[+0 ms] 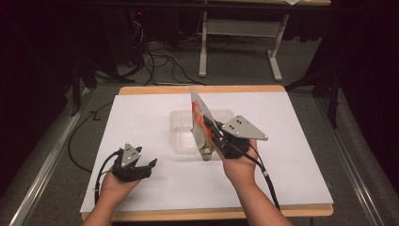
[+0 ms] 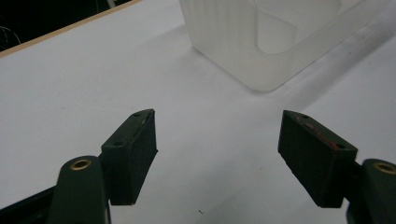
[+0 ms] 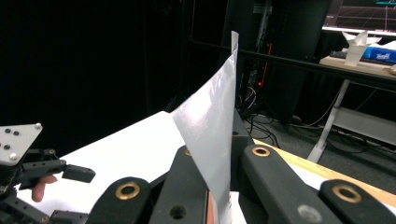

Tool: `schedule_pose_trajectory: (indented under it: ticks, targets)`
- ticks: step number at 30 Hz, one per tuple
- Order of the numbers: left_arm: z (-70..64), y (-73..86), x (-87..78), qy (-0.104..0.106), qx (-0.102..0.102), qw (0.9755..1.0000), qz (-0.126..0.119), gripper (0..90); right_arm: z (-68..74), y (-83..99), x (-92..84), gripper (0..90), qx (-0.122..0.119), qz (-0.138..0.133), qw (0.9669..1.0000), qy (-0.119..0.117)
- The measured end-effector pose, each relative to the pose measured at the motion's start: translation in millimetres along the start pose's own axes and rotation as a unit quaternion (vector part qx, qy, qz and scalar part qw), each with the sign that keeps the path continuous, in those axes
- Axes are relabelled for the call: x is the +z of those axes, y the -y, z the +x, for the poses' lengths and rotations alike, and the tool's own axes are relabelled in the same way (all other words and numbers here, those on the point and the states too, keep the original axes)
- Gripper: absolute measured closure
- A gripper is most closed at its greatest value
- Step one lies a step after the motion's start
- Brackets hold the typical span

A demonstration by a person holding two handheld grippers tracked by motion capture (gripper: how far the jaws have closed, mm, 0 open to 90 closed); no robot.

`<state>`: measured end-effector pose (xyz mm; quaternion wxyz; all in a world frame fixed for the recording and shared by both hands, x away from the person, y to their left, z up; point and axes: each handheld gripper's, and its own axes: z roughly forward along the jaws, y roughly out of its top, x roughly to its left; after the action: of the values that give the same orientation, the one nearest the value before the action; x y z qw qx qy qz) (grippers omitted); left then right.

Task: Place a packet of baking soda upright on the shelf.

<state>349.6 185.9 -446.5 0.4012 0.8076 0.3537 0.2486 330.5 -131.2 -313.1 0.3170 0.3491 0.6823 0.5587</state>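
A clear plastic container (image 1: 181,127) stands on the middle of the white table top (image 1: 291,155). Just above its near right side my right gripper (image 1: 214,136) is shut on a flat silver packet (image 1: 201,120) with orange print, held upright and tilted. In the right gripper view the packet's silver face (image 3: 212,121) rises from between the closed jaws of that gripper (image 3: 219,186). My left gripper (image 1: 143,162) rests low at the table's near left, open with nothing in it. Its view shows both pads of the gripper (image 2: 224,144) wide apart, with the container's frosted corner (image 2: 243,42) ahead.
The white sheet covers a wooden board whose edge (image 1: 202,88) shows at the back. Behind the table stand a desk's grey legs (image 1: 203,47) and cables (image 1: 160,61) on the dark floor. A tissue box (image 3: 380,53) sits on a far desk.
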Motion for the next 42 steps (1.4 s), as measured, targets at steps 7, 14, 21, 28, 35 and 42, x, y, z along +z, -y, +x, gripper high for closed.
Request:
schedule_pose_trajectory:
  ticks: [7, 14, 21, 28, 35, 42]
  targets:
    - [-0.8, 0.0, 0.1, 0.0, 0.001, 1.0, -0.001, 28.5, -3.3, -4.0, 13.8, 90.0, 0.005, 0.006, 1.0, 0.002]
    - [0.8, 0.0, -0.4, 0.0, -0.002, 1.0, -0.002, 28.5, -4.0, -7.7, 26.9, 90.0, 0.006, 0.008, 0.9999, 0.006]
    - [1.7, 0.1, -0.1, 0.0, -0.002, 1.0, -0.003, 28.5, -4.6, -10.5, 42.5, 90.0, 0.006, 0.014, 0.9998, 0.012]
    - [2.7, -0.1, 1.0, 0.0, -0.003, 1.0, -0.003, 28.5, -6.4, -9.1, 60.2, 90.0, 0.012, 0.023, 0.9995, 0.019]
    - [3.1, -0.1, 0.7, 0.001, -0.002, 1.0, -0.004, 28.5, -8.7, -2.5, 75.7, 90.0, 0.013, 0.035, 0.9989, 0.028]
    - [1.8, -0.2, 0.6, 0.003, -0.001, 1.0, -0.001, 28.5, -9.3, 0.9, 90.6, 90.0, 0.017, 0.042, 0.9985, 0.03]
